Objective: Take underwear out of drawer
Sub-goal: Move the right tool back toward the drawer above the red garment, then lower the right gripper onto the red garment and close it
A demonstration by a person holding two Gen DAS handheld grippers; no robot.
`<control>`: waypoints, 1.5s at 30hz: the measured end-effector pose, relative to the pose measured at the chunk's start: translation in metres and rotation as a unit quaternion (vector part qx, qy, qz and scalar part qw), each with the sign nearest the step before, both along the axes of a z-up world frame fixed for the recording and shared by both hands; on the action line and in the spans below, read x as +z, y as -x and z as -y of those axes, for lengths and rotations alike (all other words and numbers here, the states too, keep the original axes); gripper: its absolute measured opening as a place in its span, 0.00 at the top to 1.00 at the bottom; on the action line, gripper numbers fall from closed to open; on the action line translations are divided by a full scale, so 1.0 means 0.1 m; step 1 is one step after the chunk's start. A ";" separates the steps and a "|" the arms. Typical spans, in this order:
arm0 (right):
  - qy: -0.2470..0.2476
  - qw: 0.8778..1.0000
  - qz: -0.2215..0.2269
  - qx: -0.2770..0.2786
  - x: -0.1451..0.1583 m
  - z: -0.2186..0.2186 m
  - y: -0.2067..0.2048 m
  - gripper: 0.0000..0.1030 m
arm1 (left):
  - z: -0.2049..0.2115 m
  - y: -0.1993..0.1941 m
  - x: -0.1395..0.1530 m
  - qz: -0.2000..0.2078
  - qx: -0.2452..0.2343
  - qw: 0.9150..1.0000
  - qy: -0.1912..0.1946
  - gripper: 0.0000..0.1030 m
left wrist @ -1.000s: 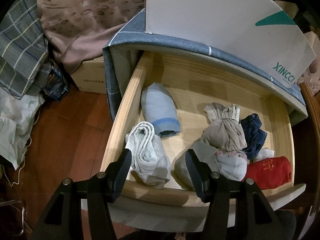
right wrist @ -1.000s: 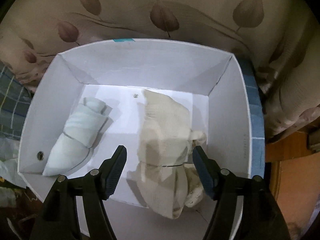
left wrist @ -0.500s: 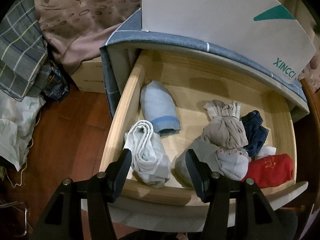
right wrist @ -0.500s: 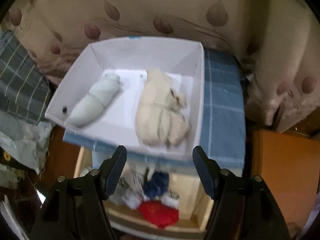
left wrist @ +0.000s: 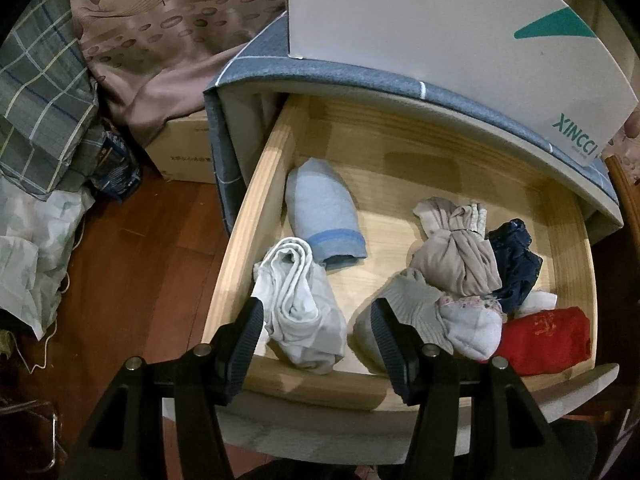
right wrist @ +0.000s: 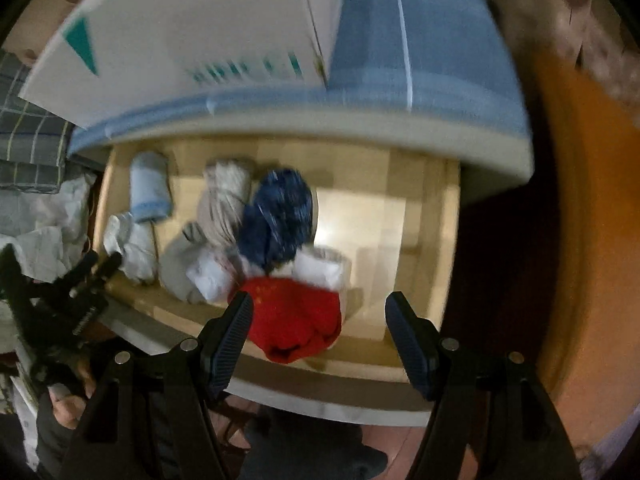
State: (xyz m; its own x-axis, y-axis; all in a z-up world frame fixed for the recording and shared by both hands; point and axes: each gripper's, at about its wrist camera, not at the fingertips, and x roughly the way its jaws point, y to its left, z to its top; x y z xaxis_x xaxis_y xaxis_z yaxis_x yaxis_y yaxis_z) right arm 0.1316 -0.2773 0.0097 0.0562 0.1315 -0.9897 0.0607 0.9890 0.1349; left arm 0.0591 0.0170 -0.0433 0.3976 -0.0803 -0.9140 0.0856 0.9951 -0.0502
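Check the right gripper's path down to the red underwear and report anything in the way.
Nothing visible blocks it. The right gripper hangs open above the red underwear at the drawer front; white pieces and the navy garment lie behind it, not over it.

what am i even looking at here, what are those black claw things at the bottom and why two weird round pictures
The black claws are two-finger grippers that a person holds, one in each hand. There is no robot arm. Each gripper carries a fisheye camera that looks along its fingers, which gives the round, bent pictures.

The left wrist view shows the left gripper, open and empty, above an open wooden drawer. In the drawer lie rolled clothes: a white roll, a light blue roll, a beige bundle, a navy piece and a red piece.

The right wrist view is blurred. The right gripper, also open and empty, hangs over the same drawer near the red piece. A white box stands on the cabinet above the drawer.
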 end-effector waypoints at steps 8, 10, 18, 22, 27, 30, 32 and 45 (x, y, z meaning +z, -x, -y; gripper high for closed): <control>-0.033 0.998 -0.048 -0.012 -0.49 -0.01 0.06 0.36 | 0.00 0.00 0.00 0.001 0.000 1.000 0.000 0.44; -0.048 0.997 -0.053 -0.014 -0.57 -0.04 0.05 0.36 | 0.00 0.00 0.00 0.000 0.000 1.000 -0.001 0.44; -0.040 0.997 -0.059 0.027 -0.66 -0.41 0.02 0.42 | 0.00 0.01 0.00 0.001 -0.001 1.000 -0.001 0.44; -0.036 0.996 -0.053 0.055 -0.65 -0.63 -0.01 0.43 | 0.00 0.01 0.00 0.001 -0.001 1.000 -0.001 0.44; -0.027 0.995 -0.059 0.074 -0.78 -0.86 -0.02 0.42 | 0.00 0.01 0.00 0.001 0.000 1.000 -0.001 0.44; -0.018 0.995 -0.057 0.077 -0.85 -0.96 -0.01 0.45 | 0.00 0.01 0.00 0.000 -0.001 1.000 -0.001 0.44; -0.007 0.996 -0.047 0.081 -0.87 -0.99 0.01 0.51 | -0.01 0.01 0.00 0.000 -0.001 1.000 0.000 0.44; 0.079 0.996 -0.010 0.046 -0.90 -0.70 0.17 0.60 | -0.03 0.04 -0.03 -0.007 0.004 1.000 0.005 0.44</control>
